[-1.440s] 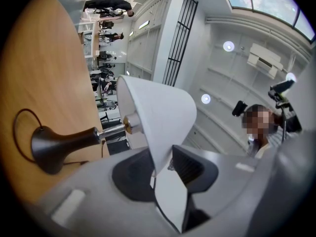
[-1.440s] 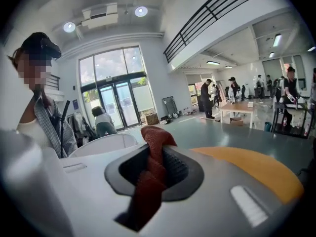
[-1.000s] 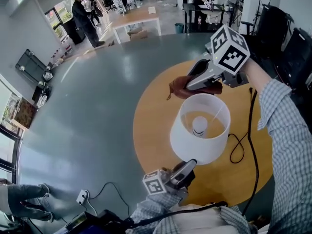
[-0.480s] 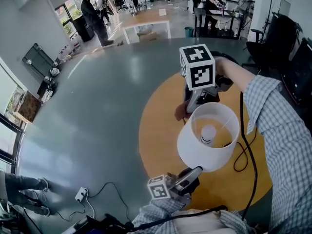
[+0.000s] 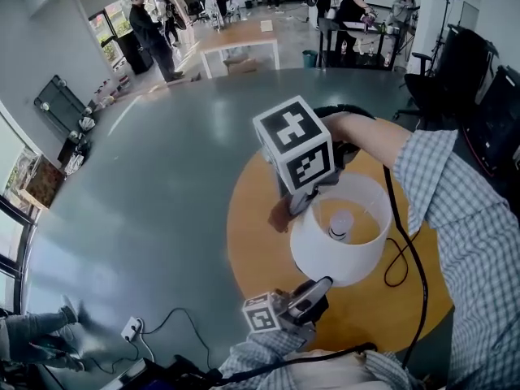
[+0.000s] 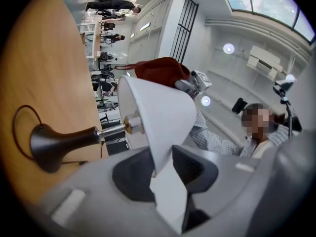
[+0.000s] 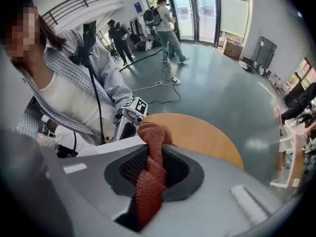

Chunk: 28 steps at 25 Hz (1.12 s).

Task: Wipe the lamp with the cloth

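The left claw (image 6: 165,174) pinches the near rim of the white-shaded lamp with dark base (image 5: 325,258), probably light and easily dented (its stem looks the firmer hold). The right claw (image 7: 150,169), at the far rim, clamps a soft, limp rust-red knitted cloth (image 7: 154,132).

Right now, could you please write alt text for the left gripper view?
The left gripper is shut on the rim of a white lampshade. The lamp's base stands on the wooden table at left, and a reddish-brown cloth shows at the shade's far rim.
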Tool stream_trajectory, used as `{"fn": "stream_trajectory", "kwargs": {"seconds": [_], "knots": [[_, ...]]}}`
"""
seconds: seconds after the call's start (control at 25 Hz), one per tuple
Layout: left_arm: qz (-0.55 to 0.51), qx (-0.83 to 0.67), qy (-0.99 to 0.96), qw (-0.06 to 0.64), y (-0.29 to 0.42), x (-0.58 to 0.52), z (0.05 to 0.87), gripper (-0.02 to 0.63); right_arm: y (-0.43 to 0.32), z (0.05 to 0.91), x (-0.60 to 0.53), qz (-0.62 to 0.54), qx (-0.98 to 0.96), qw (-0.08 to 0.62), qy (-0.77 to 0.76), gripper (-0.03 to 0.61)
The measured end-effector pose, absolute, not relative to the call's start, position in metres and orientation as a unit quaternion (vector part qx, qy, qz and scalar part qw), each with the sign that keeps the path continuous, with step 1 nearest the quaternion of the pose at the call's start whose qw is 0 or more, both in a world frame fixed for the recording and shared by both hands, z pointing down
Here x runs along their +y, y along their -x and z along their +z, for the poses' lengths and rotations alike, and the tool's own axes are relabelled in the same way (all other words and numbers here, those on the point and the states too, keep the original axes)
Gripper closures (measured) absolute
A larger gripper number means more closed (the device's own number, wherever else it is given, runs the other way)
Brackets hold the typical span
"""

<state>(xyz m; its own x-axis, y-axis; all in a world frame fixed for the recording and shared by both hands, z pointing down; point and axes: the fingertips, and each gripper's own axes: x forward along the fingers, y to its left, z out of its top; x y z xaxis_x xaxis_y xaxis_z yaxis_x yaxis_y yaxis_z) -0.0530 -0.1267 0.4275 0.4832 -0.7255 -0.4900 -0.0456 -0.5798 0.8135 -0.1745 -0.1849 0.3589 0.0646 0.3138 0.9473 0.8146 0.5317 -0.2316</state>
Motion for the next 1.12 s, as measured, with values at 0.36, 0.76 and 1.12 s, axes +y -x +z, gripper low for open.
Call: {"fn": "stream_trajectory", "kwargs": {"seconds": [0.36,0.76,1.12], "knots": [[-0.443,-0.257,-0.768,0.384,0.053,-0.125,0.429,0.506,0.159,0.359,-0.127,-0.388,-0.581,0.545,0.464,0.514],[-0.445,-0.258,-0.766,0.385,0.057,-0.123,0.431,0.505,0.124,0.337,-0.064,-0.494,-0.593,0.428,0.471,0.514],[-0.442,-0.250,-0.765,0.397,0.060,-0.124,0.436,0.505,0.063,0.333,-0.059,-0.499,-0.654,0.420,0.384,0.514]]}}
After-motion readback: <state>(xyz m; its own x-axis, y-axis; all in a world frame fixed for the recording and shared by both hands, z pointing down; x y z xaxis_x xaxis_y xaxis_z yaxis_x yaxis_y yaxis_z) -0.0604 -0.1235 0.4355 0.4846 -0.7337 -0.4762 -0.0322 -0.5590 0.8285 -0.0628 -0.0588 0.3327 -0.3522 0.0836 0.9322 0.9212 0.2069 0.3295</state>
